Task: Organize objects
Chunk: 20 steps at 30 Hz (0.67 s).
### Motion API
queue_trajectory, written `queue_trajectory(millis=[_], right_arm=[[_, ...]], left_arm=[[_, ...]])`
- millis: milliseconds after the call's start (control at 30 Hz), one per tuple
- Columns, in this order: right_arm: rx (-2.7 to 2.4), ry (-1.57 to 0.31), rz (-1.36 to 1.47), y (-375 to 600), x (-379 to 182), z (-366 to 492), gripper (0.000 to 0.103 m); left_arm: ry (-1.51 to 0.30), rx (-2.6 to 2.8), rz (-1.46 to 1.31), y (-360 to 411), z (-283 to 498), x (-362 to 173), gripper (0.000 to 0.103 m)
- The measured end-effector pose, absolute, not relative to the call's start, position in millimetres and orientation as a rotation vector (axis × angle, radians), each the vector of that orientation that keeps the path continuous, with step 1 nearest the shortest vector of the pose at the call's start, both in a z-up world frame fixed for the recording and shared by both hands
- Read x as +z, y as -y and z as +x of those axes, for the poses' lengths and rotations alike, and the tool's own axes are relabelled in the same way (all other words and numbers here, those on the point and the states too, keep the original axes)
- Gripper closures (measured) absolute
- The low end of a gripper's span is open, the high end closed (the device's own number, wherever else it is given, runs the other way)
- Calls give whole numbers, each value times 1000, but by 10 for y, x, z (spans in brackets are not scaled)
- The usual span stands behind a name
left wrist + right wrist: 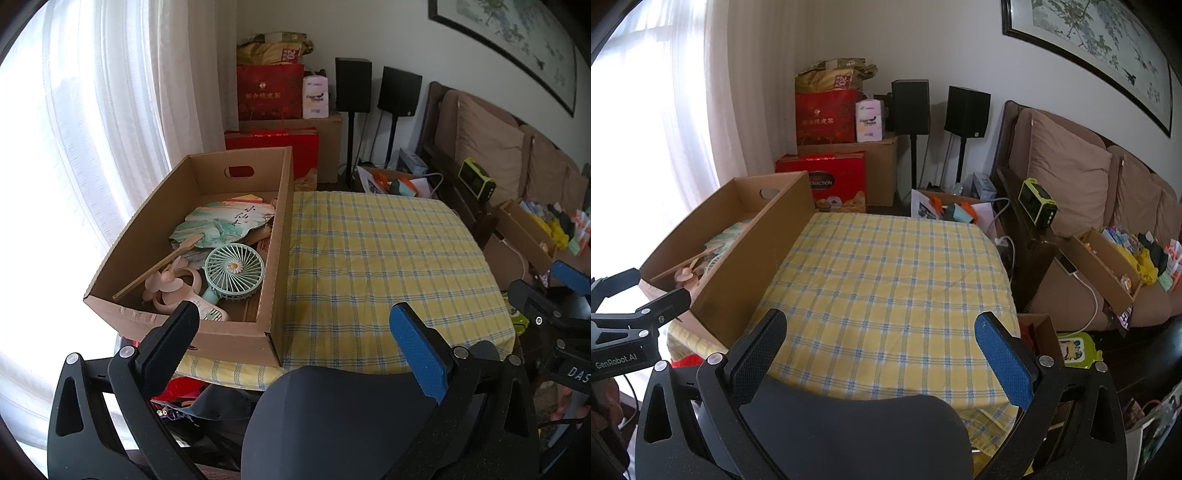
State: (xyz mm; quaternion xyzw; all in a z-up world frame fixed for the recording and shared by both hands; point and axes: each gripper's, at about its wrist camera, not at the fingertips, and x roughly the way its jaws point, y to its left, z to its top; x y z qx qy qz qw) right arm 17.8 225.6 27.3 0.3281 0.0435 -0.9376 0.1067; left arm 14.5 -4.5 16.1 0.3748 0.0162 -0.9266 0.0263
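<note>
An open cardboard box (275, 236) (753, 254) stands on the left side of a table with a yellow-and-blue checked cloth (388, 266) (886, 280). Inside lie a teal handheld fan (233, 271), a pink handheld fan (171, 286), and a painted paper fan (225, 223) with a wooden handle. My left gripper (295, 328) is open with nothing between its fingers, hovering just short of the box's near corner. My right gripper (881, 336) is open too and holds nothing, above the table's near edge. Each gripper shows at the edge of the other's view.
A dark chair back (332, 417) (857, 435) sits right below both grippers. Red gift boxes (827, 118), cartons and two black speakers (910, 107) stand behind the table. A brown sofa (1071, 177) with a carton of clutter (1108, 266) is at the right; a curtained window (92, 147) at the left.
</note>
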Motion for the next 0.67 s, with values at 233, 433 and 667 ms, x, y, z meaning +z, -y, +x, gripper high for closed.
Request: queue_trajectory(millis=[233,433,667], right_arm=[[-2762,-127,967,-2250,273,179,0],[-2759,-129,970,-2250,248,182,0],[-2758,-134,966,-2249,235,186,0]], left_arm=[[-58,-2868,1151,67,136,160,0],[-66,-2873,1139,83,144,175,0],[-59,-2873,1149,73,147,183,0]])
